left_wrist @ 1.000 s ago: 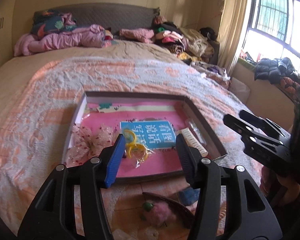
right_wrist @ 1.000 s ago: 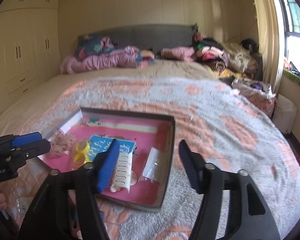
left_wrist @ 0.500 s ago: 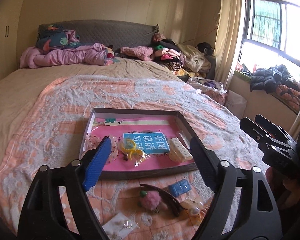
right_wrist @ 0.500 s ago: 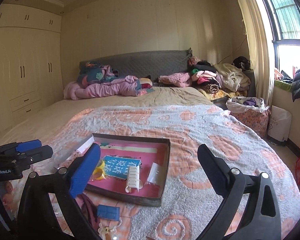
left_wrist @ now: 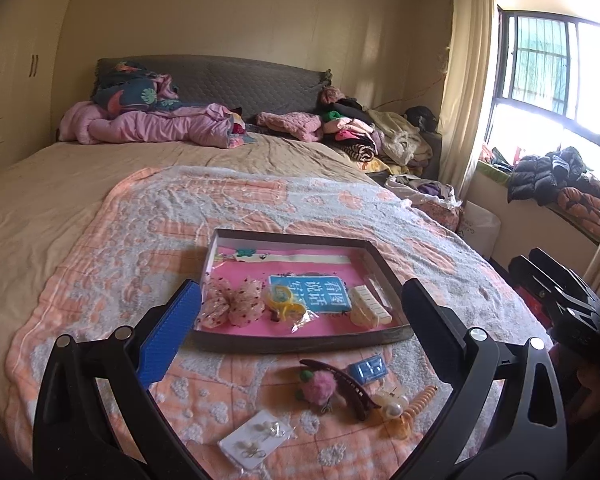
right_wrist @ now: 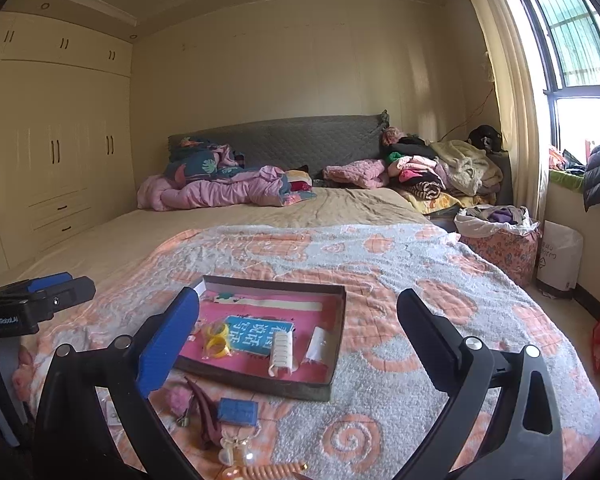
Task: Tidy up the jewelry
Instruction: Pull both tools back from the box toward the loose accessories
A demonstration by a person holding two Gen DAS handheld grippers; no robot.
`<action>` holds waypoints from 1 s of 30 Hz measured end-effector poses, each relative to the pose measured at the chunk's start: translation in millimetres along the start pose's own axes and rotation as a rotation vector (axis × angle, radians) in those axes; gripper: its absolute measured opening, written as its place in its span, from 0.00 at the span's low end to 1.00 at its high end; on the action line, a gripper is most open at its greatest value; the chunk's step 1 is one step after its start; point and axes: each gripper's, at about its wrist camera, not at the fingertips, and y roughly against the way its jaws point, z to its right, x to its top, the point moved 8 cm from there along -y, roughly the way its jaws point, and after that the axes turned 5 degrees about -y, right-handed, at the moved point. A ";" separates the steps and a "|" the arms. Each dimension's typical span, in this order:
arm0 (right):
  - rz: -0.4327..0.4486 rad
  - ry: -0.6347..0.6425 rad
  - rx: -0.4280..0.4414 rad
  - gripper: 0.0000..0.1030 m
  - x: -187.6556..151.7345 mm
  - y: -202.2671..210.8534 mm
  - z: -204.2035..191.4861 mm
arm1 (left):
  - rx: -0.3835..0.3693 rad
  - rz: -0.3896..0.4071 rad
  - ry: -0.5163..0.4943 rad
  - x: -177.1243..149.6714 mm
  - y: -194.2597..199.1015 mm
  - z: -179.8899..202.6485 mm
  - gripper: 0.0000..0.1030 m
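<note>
Left gripper and right gripper both spread wide with nothing between, jaws just opened, loose hair clips and earring card on blanket, shallow tray beyond holding scrunchie, yellow rings, white claw clip

tray on bed, clips before it

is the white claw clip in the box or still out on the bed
In. The white claw clip lies on the pink floor of the box, beside the blue card.

both grippers' jaws just opened, empty
</note>
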 end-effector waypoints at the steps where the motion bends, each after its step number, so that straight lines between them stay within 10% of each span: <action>1: -0.004 0.004 0.001 0.94 -2.4 1.3 -1.8 | 0.003 -0.001 0.001 -1.6 1.8 -1.6 0.89; 30: -0.165 0.089 0.081 0.94 -78.1 7.1 -43.5 | 0.045 -0.081 -0.005 -61.3 20.7 -16.6 0.89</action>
